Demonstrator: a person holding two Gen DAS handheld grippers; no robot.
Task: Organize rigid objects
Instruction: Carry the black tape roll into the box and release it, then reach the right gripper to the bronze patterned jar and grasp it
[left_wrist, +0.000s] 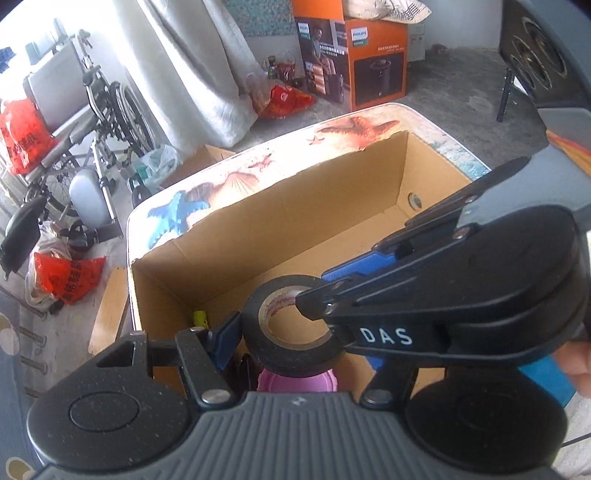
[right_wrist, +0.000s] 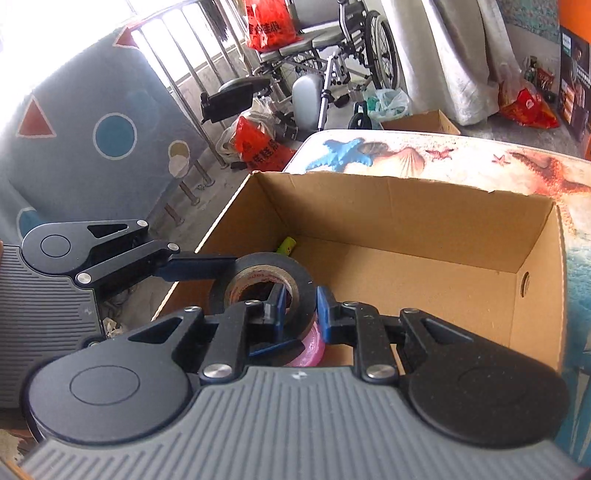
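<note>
A black tape roll (left_wrist: 295, 325) (right_wrist: 264, 284) hangs over the near left corner of an open cardboard box (left_wrist: 332, 206) (right_wrist: 406, 221). My left gripper (left_wrist: 291, 332) is shut on the tape roll across its outer sides; its left finger (right_wrist: 199, 264) shows in the right wrist view. My right gripper (right_wrist: 299, 306) is shut on the same roll's wall, one finger inside the hole, one outside; it crosses the left wrist view (left_wrist: 332, 291). Below the roll lies a pink object (left_wrist: 295, 382) (right_wrist: 308, 349). A small yellow-green item (left_wrist: 199, 318) (right_wrist: 287, 246) lies on the box floor.
The box sits on a table with a sea-shell print (left_wrist: 229, 177) (right_wrist: 461, 155). Beyond are a wheelchair (left_wrist: 99, 122) (right_wrist: 332, 48), red bags (left_wrist: 68, 277) (right_wrist: 255, 144), a smaller carton (right_wrist: 421, 120), an orange Philips box (left_wrist: 369, 62) and a railing (right_wrist: 192, 74).
</note>
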